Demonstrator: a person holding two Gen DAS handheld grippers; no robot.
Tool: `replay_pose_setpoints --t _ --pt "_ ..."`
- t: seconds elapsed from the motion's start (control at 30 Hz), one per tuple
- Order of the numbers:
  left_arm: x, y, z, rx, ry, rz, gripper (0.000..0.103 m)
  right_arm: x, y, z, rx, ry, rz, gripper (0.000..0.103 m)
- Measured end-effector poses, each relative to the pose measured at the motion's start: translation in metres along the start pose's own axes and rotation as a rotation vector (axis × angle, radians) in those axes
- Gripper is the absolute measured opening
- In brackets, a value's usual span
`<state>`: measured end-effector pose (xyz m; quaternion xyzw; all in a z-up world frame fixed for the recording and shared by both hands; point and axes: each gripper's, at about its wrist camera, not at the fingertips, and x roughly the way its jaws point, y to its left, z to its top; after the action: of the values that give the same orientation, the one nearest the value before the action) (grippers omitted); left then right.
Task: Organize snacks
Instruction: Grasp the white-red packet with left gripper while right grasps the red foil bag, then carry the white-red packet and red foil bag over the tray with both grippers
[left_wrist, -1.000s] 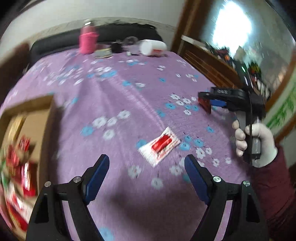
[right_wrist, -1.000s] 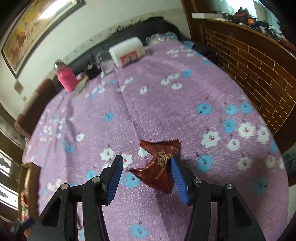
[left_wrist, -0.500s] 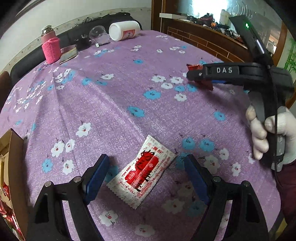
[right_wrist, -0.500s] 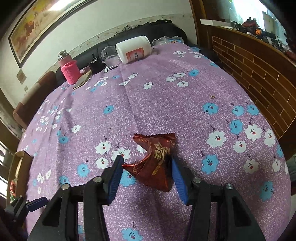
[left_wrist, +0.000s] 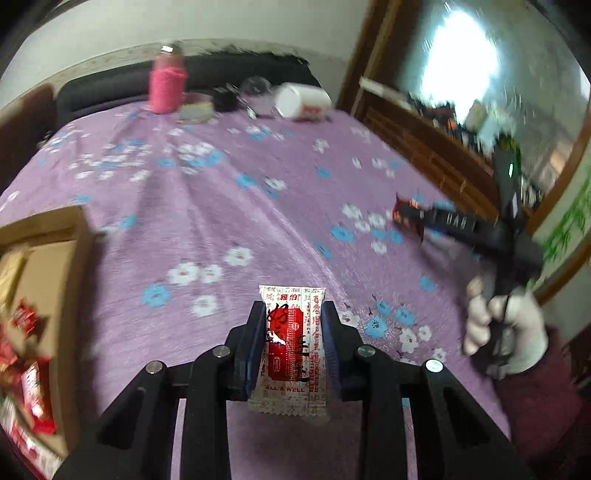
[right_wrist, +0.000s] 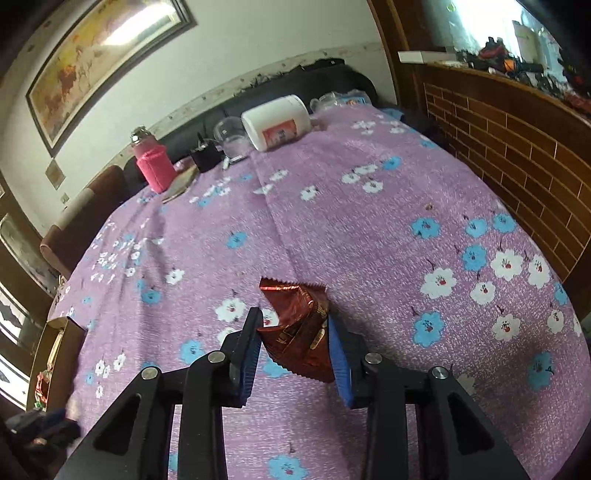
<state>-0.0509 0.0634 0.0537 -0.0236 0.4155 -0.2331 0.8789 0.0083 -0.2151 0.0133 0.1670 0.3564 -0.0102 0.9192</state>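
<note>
The left gripper (left_wrist: 293, 325) has its jaws closing on the white-and-red snack packet (left_wrist: 291, 347), which a second ago lay flat on the purple flowered cloth of the bench (left_wrist: 221, 229) between wide-spread fingers. Now the packet stands upright between the blue pads, pinched at both long edges. The right gripper (right_wrist: 293, 334) is closing too, and its pads press the crumpled brown foil packet (right_wrist: 297, 332) from both sides; half a second back a gap showed beside the left pad. In the left view the right gripper appears at the far right, held by a white-gloved hand (left_wrist: 506, 332), with the brown packet at its tip.

Both snacks are thus caught, one per gripper. The open cardboard box (left_wrist: 40, 280) at the left edge of the bench already holds red-wrapped snacks, so the next move is likely to carry both packets there. The pink bottle (right_wrist: 153, 166) and white jar (right_wrist: 279, 122) at the far end lie well apart from all this.
</note>
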Motion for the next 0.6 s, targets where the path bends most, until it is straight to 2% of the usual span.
replay_pose_setpoints --t 0.17,0.33,0.37,0.47,0.6 --pt "-0.056 0.043 -0.012 -0.123 -0.092 0.017 0.029 -0.004 0.012 -0.003 -0.031 -0.023 0.017 0.032" --pt "-0.097 0.092 -0.032 -0.225 -0.141 0.104 0.029 -0.008 0.031 -0.005 -0.043 -0.003 0.080 0.029" --pt "-0.103 0.101 -0.036 -0.250 -0.149 0.116 0.029 -0.009 0.035 -0.006 -0.042 0.002 0.094 0.013" --pt "-0.117 0.122 -0.048 -0.310 -0.168 0.129 0.029 -0.010 0.053 -0.009 -0.029 0.048 0.187 0.011" --pt "-0.126 0.134 -0.062 -0.340 -0.179 0.124 0.029 -0.013 0.074 -0.009 -0.053 0.055 0.238 0.011"
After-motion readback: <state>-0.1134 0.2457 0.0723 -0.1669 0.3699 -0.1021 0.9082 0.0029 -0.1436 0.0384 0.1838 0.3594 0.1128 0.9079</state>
